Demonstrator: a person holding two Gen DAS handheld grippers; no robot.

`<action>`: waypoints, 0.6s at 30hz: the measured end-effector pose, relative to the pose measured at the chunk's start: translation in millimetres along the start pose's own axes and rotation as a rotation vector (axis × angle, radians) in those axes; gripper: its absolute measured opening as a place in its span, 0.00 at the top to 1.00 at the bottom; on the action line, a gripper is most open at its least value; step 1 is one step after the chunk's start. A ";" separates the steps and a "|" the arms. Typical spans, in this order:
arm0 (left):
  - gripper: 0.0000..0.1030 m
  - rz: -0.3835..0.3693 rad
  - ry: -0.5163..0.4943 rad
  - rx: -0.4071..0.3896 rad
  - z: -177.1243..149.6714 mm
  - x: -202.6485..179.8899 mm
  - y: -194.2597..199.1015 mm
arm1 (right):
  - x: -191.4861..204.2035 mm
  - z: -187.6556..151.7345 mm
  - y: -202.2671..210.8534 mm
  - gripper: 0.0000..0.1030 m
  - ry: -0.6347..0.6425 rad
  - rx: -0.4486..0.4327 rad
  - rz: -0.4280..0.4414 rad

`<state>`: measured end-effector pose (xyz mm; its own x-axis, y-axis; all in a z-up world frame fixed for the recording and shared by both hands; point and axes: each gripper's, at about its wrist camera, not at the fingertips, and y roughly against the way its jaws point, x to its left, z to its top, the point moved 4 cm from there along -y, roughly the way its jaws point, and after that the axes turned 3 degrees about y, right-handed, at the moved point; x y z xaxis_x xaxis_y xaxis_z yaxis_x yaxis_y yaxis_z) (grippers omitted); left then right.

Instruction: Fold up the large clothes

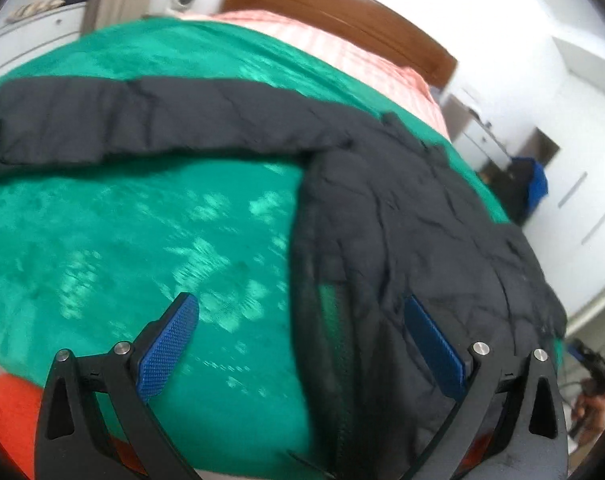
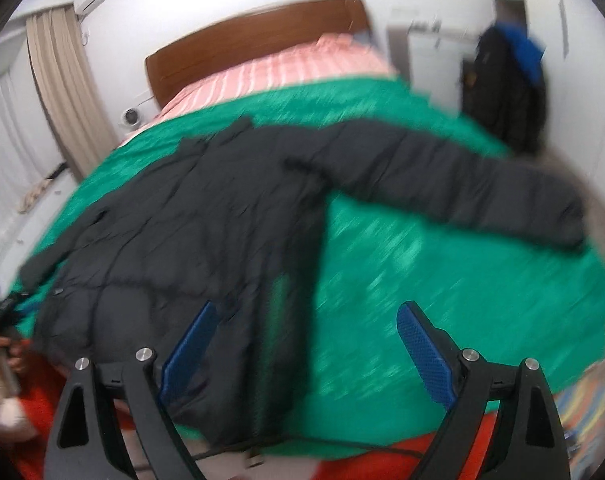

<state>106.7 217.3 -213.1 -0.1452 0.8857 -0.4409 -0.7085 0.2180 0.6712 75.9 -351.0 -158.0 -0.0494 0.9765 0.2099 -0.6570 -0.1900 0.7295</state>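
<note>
In the left wrist view, a black padded jacket (image 1: 402,216) lies spread flat on a green blanket (image 1: 142,240) that covers the bed. Its body fills the right side, and one sleeve (image 1: 122,120) stretches straight out to the far left. The left gripper (image 1: 302,312) hangs above the near edge of the bed with its jaws wide apart and nothing between them; its left blue pad (image 1: 170,340) is over bare blanket, its right pad over the jacket's near hem. Beyond the blanket a pink striped sheet (image 1: 342,44) runs to a brown headboard (image 1: 342,12). In the right wrist view, the jacket (image 2: 190,220) lies left of centre and its other sleeve (image 2: 462,176) reaches out to the right across the blanket (image 2: 442,300). The right gripper (image 2: 302,320) is also spread wide and empty, left pad over the jacket's near side, right pad (image 2: 422,356) over blanket. Another dark coat (image 2: 506,80) hangs at the far right wall. The picture is blurred. At the left edge a hand (image 2: 10,356) shows, holding a dark handle.
</note>
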 end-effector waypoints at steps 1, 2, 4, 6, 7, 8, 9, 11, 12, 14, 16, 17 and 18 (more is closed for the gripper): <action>0.01 0.018 -0.020 0.000 -1.4 -2.9 -1.2 | 1.3 -3.7 -6.3 0.12 -0.004 0.039 0.021; 0.01 0.034 -0.031 -0.002 -1.9 -4.8 -2.0 | 3.1 -8.8 -9.5 0.12 0.000 0.075 0.027; 0.01 0.046 -0.026 -0.010 -0.6 -5.6 -2.5 | 8.2 -16.2 -6.1 0.12 0.026 0.139 0.008; 0.01 0.059 -0.013 -0.029 -0.2 -5.2 1.5 | 14.4 -17.8 10.6 0.12 0.022 0.163 0.027; 0.01 0.072 -0.009 -0.044 0.7 -3.1 6.6 | 22.2 -14.7 27.8 0.12 0.022 0.146 0.064; 0.01 0.082 -0.007 -0.057 4.0 -3.1 8.7 | 30.1 -10.2 45.6 0.12 0.035 0.116 0.106; 0.01 0.090 -0.007 -0.079 8.5 -3.1 14.1 | 44.3 -4.9 65.6 0.12 0.066 0.072 0.151; 0.01 0.104 -0.014 -0.111 14.0 -4.2 20.9 | 68.1 2.8 92.0 0.10 0.147 -0.018 0.169; 0.01 0.116 -0.023 -0.127 16.9 -5.8 22.7 | 79.8 5.6 100.2 0.08 0.191 -0.069 0.150; 0.01 0.148 -0.043 -0.145 21.4 -9.9 22.7 | 97.0 6.9 96.8 0.07 0.265 -0.137 0.075; 0.01 0.190 -0.041 -0.149 23.8 -10.9 21.0 | 103.1 7.3 76.2 0.07 0.296 -0.137 0.015; 0.01 0.198 -0.035 -0.151 26.0 -10.0 20.7 | 101.5 10.1 64.3 0.07 0.288 -0.124 0.002; 0.01 0.203 -0.031 -0.157 26.0 -10.0 22.4 | 102.5 9.0 53.2 0.07 0.270 -0.116 0.003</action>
<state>110.2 224.0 -178.2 -0.2757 0.9177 -0.2860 -0.7660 -0.0300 0.6421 42.7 -261.9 -91.8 -0.2397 0.9706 0.0196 -0.7373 -0.1952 0.6467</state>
